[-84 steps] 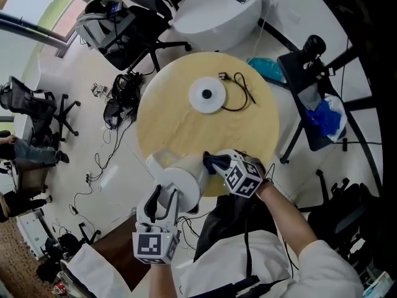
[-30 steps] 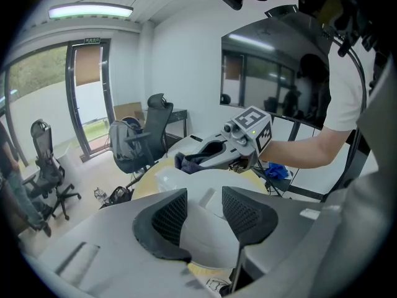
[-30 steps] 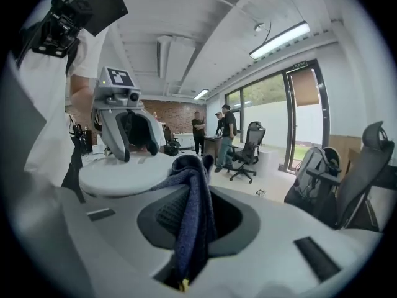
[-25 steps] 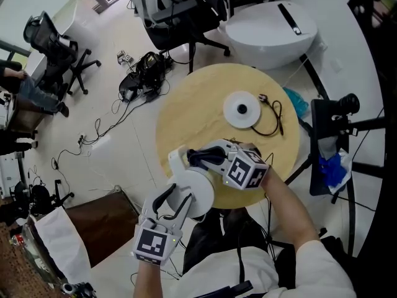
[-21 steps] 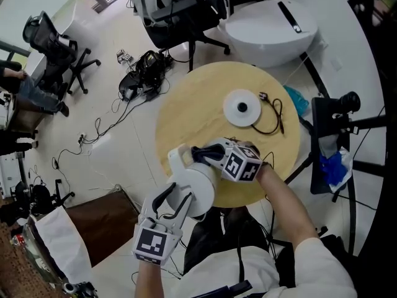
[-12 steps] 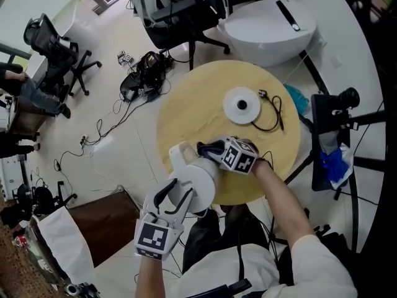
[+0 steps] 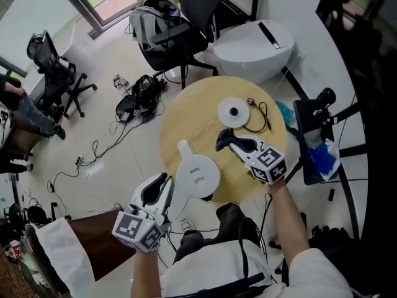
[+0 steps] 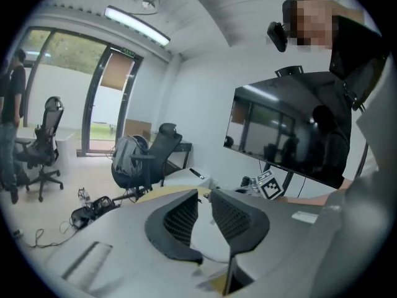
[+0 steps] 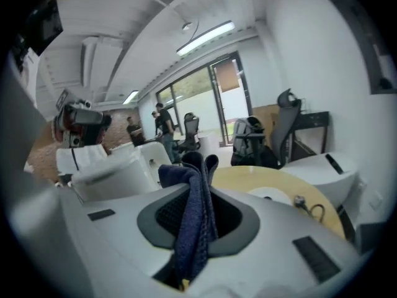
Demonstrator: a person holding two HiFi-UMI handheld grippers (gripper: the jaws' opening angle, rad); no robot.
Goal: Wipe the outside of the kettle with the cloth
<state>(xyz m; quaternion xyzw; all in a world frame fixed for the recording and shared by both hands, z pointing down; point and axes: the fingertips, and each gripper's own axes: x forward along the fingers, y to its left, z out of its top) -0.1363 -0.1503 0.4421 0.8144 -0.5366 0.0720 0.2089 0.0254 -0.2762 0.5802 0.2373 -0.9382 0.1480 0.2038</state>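
Note:
A white kettle [image 7: 197,176] stands at the near left edge of the round wooden table [image 7: 186,120], spout toward the far side. My left gripper [image 7: 162,181] hovers just left of it, off the handle. Its jaws have just been closing and stand a narrow gap apart, with nothing pressed between them [image 8: 205,194]. My right gripper [image 7: 232,143] is over the table, right of the kettle and apart from it. It is shut on a dark blue cloth [image 7: 223,135], which hangs folded between its pads [image 9: 195,216].
The kettle's round white base [image 7: 234,112] and its black cord [image 7: 259,113] lie on the far part of the table. Office chairs [image 7: 180,23], a white rounded unit [image 7: 254,42], bags and cables [image 7: 139,95] and a black stand [image 7: 313,126] surround the table.
My right gripper has pulled the cloth off the kettle and swung right. My left gripper has let go of the handle, risen a little and narrowed its jaws.

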